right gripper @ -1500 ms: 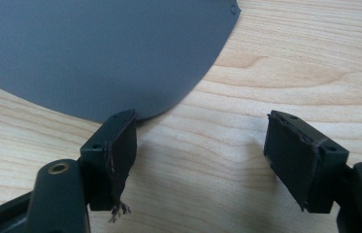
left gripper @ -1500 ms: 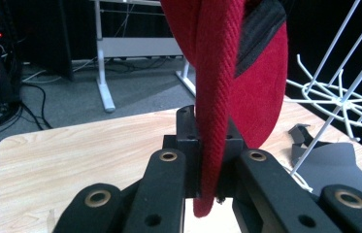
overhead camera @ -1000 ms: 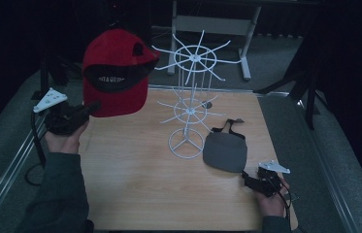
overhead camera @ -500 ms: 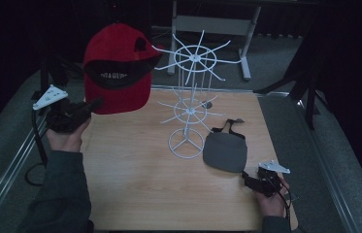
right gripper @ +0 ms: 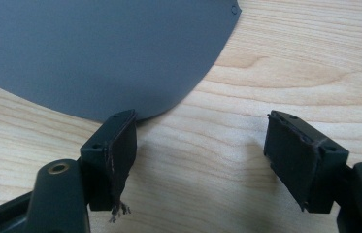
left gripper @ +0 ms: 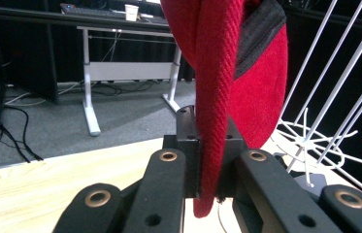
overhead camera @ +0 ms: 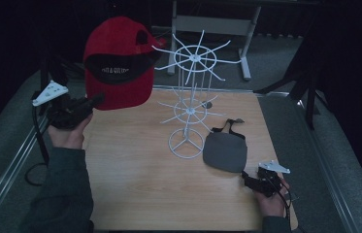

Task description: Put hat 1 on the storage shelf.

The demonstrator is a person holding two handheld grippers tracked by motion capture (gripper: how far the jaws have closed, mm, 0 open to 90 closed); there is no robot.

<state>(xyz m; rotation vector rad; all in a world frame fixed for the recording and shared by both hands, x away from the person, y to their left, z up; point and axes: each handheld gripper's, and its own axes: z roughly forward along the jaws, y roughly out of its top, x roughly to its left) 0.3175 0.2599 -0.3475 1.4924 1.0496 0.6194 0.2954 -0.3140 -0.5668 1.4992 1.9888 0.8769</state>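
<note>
Jaws of the left gripper [left gripper: 203,160] are clamped on the brim of the red cap [overhead camera: 115,63] — held aloft at ten o'clock from the white wire rack [overhead camera: 188,97]. Right gripper [right gripper: 200,155] gapes wide, holding nothing, low over the table [overhead camera: 135,184] — just beside the grey pouch [right gripper: 101,53].

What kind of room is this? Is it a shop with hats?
Probably not a shop; it looks like a dim lab or workroom. A red cap and a white wire display rack sit at a wooden table, with office desks and floor cables behind.
</note>
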